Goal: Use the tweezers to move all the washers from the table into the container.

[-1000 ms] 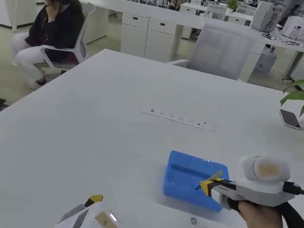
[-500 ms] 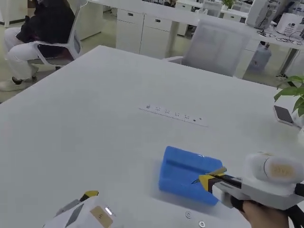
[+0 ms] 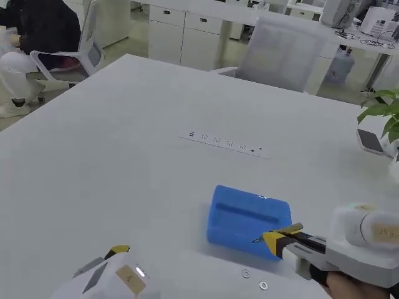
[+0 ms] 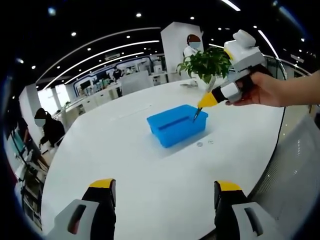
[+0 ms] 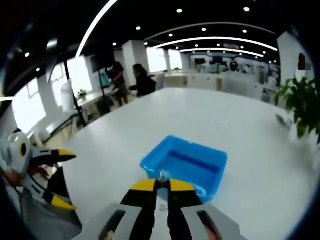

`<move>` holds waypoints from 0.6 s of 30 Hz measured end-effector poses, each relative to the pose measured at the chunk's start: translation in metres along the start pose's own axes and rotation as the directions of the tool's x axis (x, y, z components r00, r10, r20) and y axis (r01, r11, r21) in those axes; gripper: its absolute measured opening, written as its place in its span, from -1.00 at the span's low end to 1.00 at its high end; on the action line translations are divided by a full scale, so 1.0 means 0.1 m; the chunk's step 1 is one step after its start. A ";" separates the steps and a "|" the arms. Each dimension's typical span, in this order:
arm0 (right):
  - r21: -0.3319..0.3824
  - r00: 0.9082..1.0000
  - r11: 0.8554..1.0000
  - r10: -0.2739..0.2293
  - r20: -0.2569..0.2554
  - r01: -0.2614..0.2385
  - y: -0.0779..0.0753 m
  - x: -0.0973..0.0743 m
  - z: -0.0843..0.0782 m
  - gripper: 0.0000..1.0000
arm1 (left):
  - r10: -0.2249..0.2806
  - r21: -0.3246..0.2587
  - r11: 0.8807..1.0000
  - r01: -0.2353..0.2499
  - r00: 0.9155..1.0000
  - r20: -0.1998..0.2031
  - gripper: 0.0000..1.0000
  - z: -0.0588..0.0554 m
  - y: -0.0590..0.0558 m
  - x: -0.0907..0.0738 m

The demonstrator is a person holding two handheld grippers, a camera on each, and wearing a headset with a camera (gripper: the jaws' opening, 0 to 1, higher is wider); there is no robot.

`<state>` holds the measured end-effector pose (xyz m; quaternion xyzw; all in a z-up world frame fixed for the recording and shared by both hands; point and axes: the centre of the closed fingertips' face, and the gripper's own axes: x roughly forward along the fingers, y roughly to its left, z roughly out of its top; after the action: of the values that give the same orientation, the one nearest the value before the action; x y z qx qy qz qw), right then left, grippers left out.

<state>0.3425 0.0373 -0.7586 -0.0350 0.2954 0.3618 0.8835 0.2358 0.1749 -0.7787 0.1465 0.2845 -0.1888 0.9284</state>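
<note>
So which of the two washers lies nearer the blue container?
The left washer: it lies closer to the front wall of the blue container; the other washer sits further toward the person.

Open-plan office, large white table (image 3: 112,143), drawer cabinets (image 3: 202,47), swivel chairs (image 3: 283,53), potted plant (image 4: 205,62); ceiling strip lights (image 5: 215,37)

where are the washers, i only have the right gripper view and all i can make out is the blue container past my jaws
Observer: A washer and a second washer lie on the table, just on the person's side of the blue container, apart from it.
Operator: is my tip over them
Observer: No. The left gripper view shows the tweezers tip at the container's rim, with both washers on the table short of it.
Operator: and the left gripper
Observer: The left gripper has its jaws wide open and holds nothing.
</note>
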 end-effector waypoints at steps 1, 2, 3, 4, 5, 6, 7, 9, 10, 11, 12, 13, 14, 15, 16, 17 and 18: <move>0.004 1.000 1.000 -0.001 -0.002 0.001 0.00 0.00 -0.03 -0.92 | -0.001 0.006 1.000 0.001 1.000 -0.003 0.64 0.00 -0.01 0.00; 0.009 1.000 1.000 -0.001 -0.009 0.001 0.00 0.00 -0.07 -0.92 | -0.003 0.013 1.000 0.003 1.000 -0.005 0.64 -0.01 -0.02 0.00; 0.014 1.000 1.000 -0.001 -0.015 0.001 0.01 0.00 -0.11 -0.92 | -0.003 0.017 1.000 0.003 1.000 -0.005 0.64 -0.01 -0.02 0.00; 0.019 1.000 1.000 -0.001 -0.021 0.001 0.01 -0.01 -0.15 -0.92 | -0.002 0.023 1.000 0.002 1.000 -0.002 0.64 0.00 -0.02 0.00; 0.022 1.000 1.000 0.000 -0.025 0.001 0.01 -0.01 -0.18 -0.92 | -0.001 0.024 1.000 0.001 1.000 -0.001 0.64 0.00 -0.02 0.00; 0.024 1.000 1.000 0.001 -0.030 0.000 0.02 -0.01 -0.21 -0.92 | -0.003 0.023 1.000 0.003 1.000 -0.003 0.64 0.00 -0.02 0.00; 0.027 0.999 1.000 0.001 -0.037 0.000 0.02 -0.01 -0.25 -0.92 | -0.003 0.021 1.000 0.003 1.000 -0.007 0.64 -0.01 -0.02 0.01; 0.034 0.999 0.999 0.002 -0.051 0.000 0.01 -0.01 -0.32 -0.92 | -0.001 0.020 1.000 0.001 1.000 -0.009 0.64 -0.01 -0.01 0.01; 0.038 0.998 0.999 0.002 -0.056 0.000 0.01 -0.01 -0.34 -0.92 | 0.000 0.017 1.000 0.000 1.000 -0.008 0.64 -0.01 -0.01 0.00; 0.040 0.998 0.999 0.002 -0.058 0.000 0.01 -0.01 -0.36 -0.92 | 0.000 0.015 1.000 0.000 1.000 -0.007 0.64 -0.01 -0.01 0.00; 0.043 0.998 0.999 0.003 -0.063 -0.001 0.01 -0.01 -0.38 -0.92 | 0.001 0.014 1.000 0.000 1.000 -0.007 0.64 -0.01 0.00 0.00; 0.045 0.997 0.999 0.005 -0.071 -0.002 0.00 0.01 -0.41 -0.92 | 0.001 0.013 1.000 -0.001 1.000 -0.008 0.63 -0.01 0.00 0.00; 0.044 0.997 0.999 0.003 -0.075 0.000 0.00 0.01 -0.43 -0.92 | 0.003 0.012 1.000 -0.003 1.000 -0.011 0.63 -0.02 0.00 0.01; 0.043 0.997 0.999 0.002 -0.080 0.001 -0.01 0.03 -0.44 -0.92 | 0.003 0.012 1.000 -0.003 1.000 -0.012 0.63 -0.02 0.01 0.01; 0.043 0.996 0.999 0.002 -0.085 0.001 -0.01 0.04 -0.45 -0.92 | 0.002 0.009 1.000 -0.002 1.000 -0.010 0.63 -0.02 0.01 0.00; 0.043 0.996 0.999 0.003 -0.088 0.001 -0.02 0.05 -0.46 -0.92 | 0.003 0.009 1.000 -0.003 1.000 -0.008 0.63 -0.01 0.01 0.00; 0.039 0.996 0.999 0.002 -0.093 0.002 -0.02 0.07 -0.48 -0.92 | 0.003 0.009 1.000 -0.003 1.000 -0.007 0.63 -0.01 0.01 0.00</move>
<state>0.3243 0.0272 -0.8020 -0.0346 0.3431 0.3541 0.8693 0.2358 0.1760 -0.7797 0.1519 0.2866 -0.1882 0.9270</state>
